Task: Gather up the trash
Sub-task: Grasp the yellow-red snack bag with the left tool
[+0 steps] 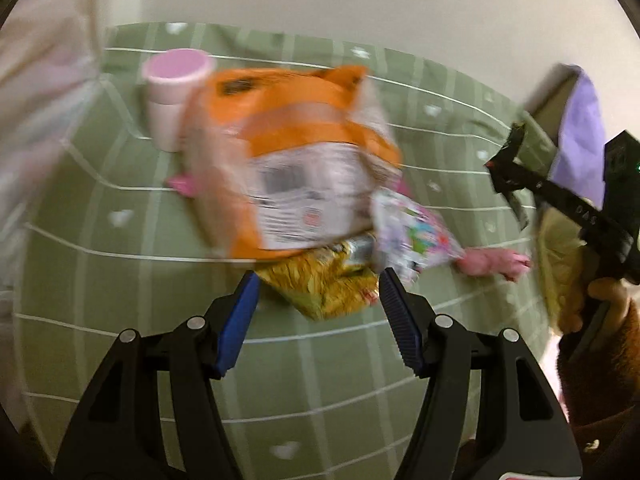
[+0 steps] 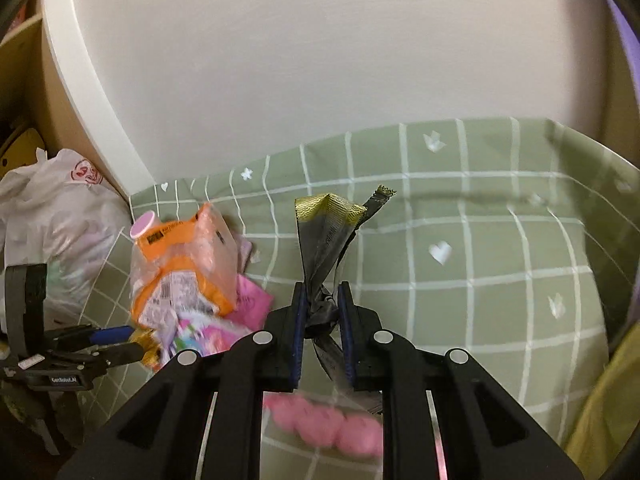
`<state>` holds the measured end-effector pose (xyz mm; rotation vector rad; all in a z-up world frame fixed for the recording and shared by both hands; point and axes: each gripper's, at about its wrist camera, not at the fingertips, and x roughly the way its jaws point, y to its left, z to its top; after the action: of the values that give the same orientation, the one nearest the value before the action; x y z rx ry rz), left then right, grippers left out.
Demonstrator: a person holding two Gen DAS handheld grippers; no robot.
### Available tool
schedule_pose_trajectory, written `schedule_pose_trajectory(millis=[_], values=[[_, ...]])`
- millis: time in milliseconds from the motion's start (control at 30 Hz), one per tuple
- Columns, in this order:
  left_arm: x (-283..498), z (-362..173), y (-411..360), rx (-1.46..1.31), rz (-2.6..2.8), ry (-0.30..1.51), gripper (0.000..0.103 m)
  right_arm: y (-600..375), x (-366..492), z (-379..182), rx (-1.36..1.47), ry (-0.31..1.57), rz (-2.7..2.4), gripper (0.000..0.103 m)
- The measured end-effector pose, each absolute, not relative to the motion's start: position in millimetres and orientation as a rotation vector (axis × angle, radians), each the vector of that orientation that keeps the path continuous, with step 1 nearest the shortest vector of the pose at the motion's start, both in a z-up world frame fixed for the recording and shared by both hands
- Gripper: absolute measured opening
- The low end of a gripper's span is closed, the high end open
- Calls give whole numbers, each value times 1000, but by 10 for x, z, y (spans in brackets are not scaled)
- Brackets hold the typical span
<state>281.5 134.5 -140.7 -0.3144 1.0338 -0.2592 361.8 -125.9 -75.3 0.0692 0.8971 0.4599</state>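
Note:
A heap of trash lies on the green checked cloth (image 1: 120, 272): an orange-and-clear bag (image 1: 296, 152), a colourful packet (image 1: 412, 232) and a crumpled gold wrapper (image 1: 320, 288). My left gripper (image 1: 318, 280) has its blue pads against both sides of the gold wrapper, jaws fairly wide. In the right wrist view this gripper (image 2: 116, 340) reaches into the heap from the left. My right gripper (image 2: 321, 292) is shut on a twisted black wrapper with a gold top (image 2: 326, 232), held up off the cloth.
A pink-lidded tub (image 1: 174, 92) stands behind the orange bag. Pink lumps (image 2: 324, 424) lie on the cloth under the right gripper. A full white plastic bag (image 2: 52, 220) sits left of the cloth by a white wall. A hand (image 1: 604, 296) grips the right tool.

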Motion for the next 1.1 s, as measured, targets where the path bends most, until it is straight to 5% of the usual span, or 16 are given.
schedule_pose_trajectory(millis=[533, 1100], values=[[3000, -1005, 1013, -172, -330, 896, 59, -1736, 2934, -520, 77, 868, 400, 17], [2615, -1346, 571, -117, -563, 1052, 59, -2062, 2690, -612, 131, 897, 372, 17]])
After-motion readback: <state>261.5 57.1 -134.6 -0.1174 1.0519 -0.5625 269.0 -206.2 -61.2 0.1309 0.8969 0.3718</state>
